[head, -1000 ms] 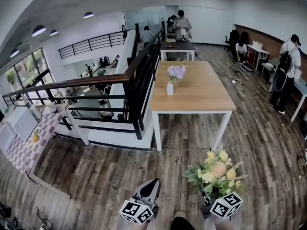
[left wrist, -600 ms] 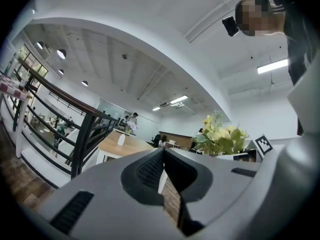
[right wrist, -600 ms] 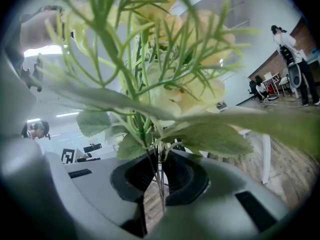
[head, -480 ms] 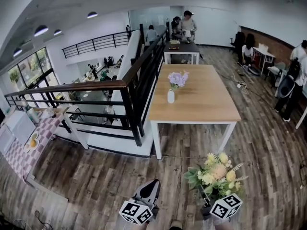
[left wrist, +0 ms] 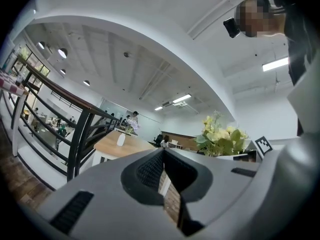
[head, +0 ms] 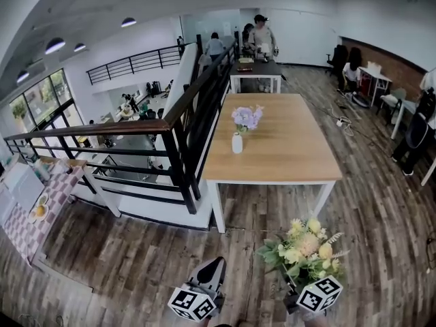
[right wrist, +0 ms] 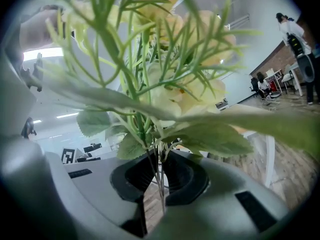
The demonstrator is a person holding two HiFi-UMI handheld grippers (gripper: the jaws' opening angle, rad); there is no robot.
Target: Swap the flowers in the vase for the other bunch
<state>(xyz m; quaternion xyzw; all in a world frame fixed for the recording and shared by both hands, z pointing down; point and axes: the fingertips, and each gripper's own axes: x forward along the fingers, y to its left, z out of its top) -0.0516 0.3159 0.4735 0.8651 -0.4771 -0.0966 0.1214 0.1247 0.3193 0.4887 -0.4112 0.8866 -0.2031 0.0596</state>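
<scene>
The pale wooden tabletop (head: 293, 152) with the small white vase (head: 236, 143) of lilac flowers (head: 246, 118) is nearer now, so I think the swap can begin soon; the right gripper (right wrist: 159, 183) has its fingers clamped on the stems of the yellow-cream bunch (head: 303, 247), and the left gripper (left wrist: 165, 170) has its fingers together, empty.

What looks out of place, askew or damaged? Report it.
Nothing stands out. The white vase stands upright on the wooden table with purple flowers in it; the right gripper is shut on the stems of the yellow bunch, the left gripper shut and empty.
</scene>
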